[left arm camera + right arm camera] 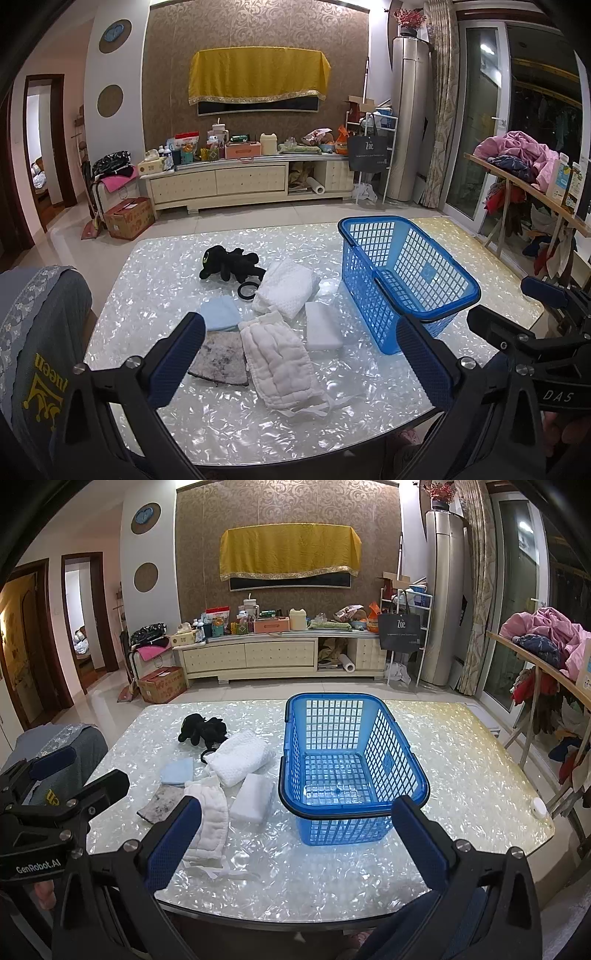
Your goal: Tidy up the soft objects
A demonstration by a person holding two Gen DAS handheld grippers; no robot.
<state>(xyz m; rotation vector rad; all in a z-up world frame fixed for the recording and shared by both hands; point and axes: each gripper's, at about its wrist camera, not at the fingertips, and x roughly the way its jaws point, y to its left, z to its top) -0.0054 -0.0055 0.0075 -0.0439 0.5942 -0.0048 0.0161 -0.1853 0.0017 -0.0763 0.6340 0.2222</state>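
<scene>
While both grippers hover above the near table edge, the left gripper and right gripper have jaws apart — holding nothing. Blue basket stands empty; beside it lie a sponge, white towels, and a black plush toy.

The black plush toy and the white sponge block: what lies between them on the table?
The folded white waffle towel lies between the black plush toy and the white sponge block; both wrist views show it.
</scene>
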